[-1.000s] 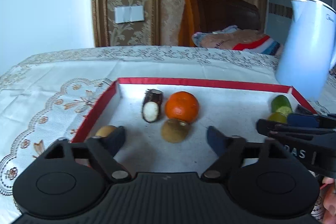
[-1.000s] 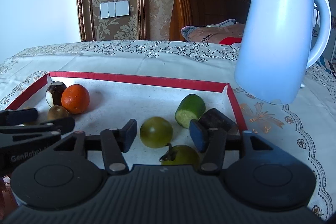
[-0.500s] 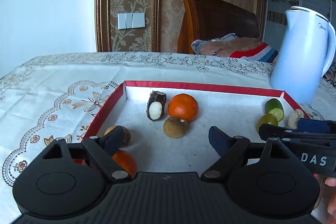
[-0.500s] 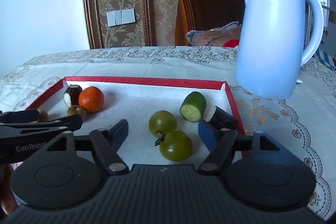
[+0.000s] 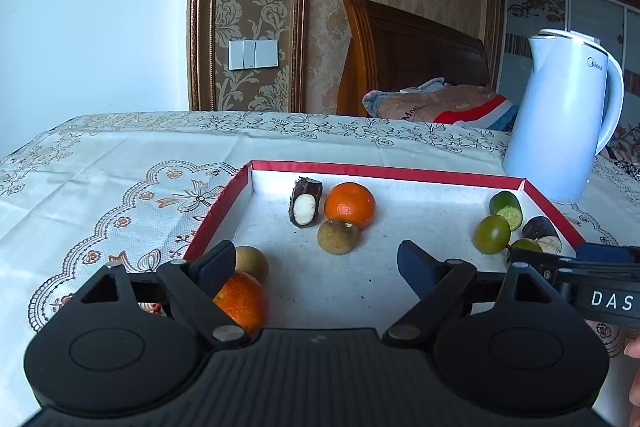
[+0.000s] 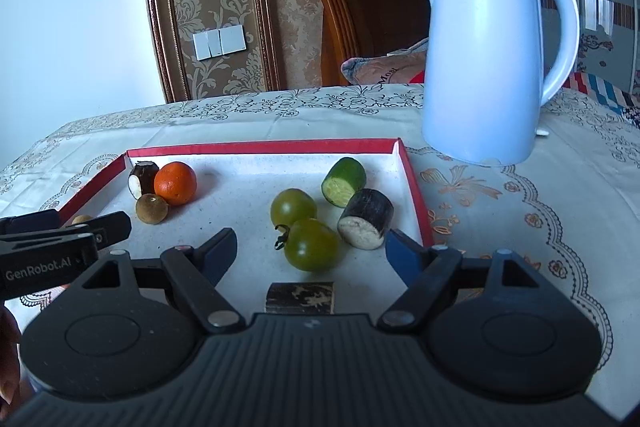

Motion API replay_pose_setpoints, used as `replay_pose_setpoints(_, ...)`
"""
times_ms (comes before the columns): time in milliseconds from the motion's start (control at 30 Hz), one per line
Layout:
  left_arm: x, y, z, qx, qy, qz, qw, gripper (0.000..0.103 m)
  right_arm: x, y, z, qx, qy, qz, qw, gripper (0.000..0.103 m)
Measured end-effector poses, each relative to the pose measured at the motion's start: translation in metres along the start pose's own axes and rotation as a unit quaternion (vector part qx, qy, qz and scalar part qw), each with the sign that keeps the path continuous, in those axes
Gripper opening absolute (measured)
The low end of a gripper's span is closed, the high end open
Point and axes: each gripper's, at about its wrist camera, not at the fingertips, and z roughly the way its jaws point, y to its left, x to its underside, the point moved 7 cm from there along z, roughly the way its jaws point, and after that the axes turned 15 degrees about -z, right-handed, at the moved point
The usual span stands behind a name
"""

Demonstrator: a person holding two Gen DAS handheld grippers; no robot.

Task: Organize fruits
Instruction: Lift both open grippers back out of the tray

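A red-rimmed white tray [image 5: 384, 171] [image 6: 264, 147] holds the fruit. At its left lie an orange [image 5: 349, 205] [image 6: 175, 183], a dark cut piece with a white face [image 5: 305, 202], a brown round fruit [image 5: 338, 236] [image 6: 151, 209], another brown fruit [image 5: 250, 263] and a second orange [image 5: 242, 301]. At its right lie two green tomatoes [image 6: 293, 207] [image 6: 312, 245], a cucumber piece [image 6: 344, 181] [image 5: 506, 205] and dark cut pieces [image 6: 365, 218] [image 6: 300, 298]. My left gripper [image 5: 316, 261] is open and empty above the tray's near left. My right gripper [image 6: 311, 247] is open around the nearer tomato without touching it.
A pale blue electric kettle [image 6: 486, 59] [image 5: 560, 119] stands on the lace tablecloth [image 5: 100, 179] just behind the tray's right corner. A wooden headboard and folded bedding [image 5: 436, 103] lie beyond the table. Each gripper shows at the edge of the other's view.
Both grippers have drawn back and risen from the tray, so more fruit shows near them: a second orange by the left gripper, a dark piece under the right. Both stay open.
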Motion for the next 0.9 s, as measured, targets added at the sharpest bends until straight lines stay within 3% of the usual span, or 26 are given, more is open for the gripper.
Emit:
replay_pose_setpoints(333,0.0,0.008,-0.018,0.012,0.0,-0.027,0.9996,0.088,0.008,0.005,-0.02,-0.006,-0.013,0.001,1.0,0.086)
replay_pose_setpoints(900,0.02,0.009,-0.041,0.016,0.02,0.004,0.9997,0.088,0.021,0.006,-0.045,-0.007,-0.028,0.007,1.0,0.091)
